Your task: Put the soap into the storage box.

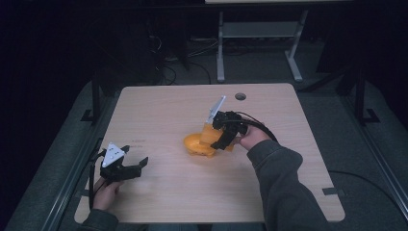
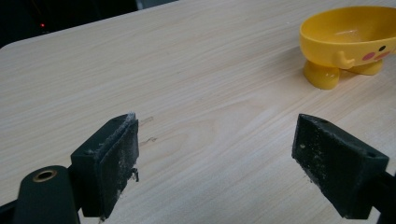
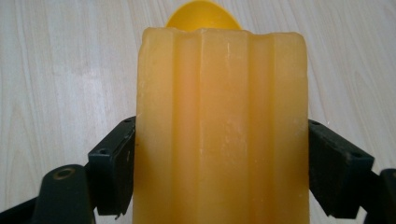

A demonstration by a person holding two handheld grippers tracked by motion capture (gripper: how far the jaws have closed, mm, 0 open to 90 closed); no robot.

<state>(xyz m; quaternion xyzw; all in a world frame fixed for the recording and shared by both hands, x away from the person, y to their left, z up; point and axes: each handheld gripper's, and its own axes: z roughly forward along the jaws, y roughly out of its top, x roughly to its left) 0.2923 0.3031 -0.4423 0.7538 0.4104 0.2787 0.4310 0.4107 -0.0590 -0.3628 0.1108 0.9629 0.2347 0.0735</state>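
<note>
Block [image 3: 222,130], pale orange and ribbed, pinched between the jaws of the right gripper [image 1: 222,137], held over the yellow bowl [image 1: 196,143] near the table's [image 1: 159,106] middle. Bowl stands on small feet. Left gripper [image 1: 136,166] rests near the left edge, jaws spread, nothing between them.

The left tool [image 2: 215,163] sits low over the pale wood-grain tabletop [image 2: 196,84], its two black jaws spread wide with bare wood between them and dusty inner faces. Well ahead of the tool and off past its right jaw stands a yellow footed bowl [image 2: 348,44] with pink cheek spots, empty inside.
</note>
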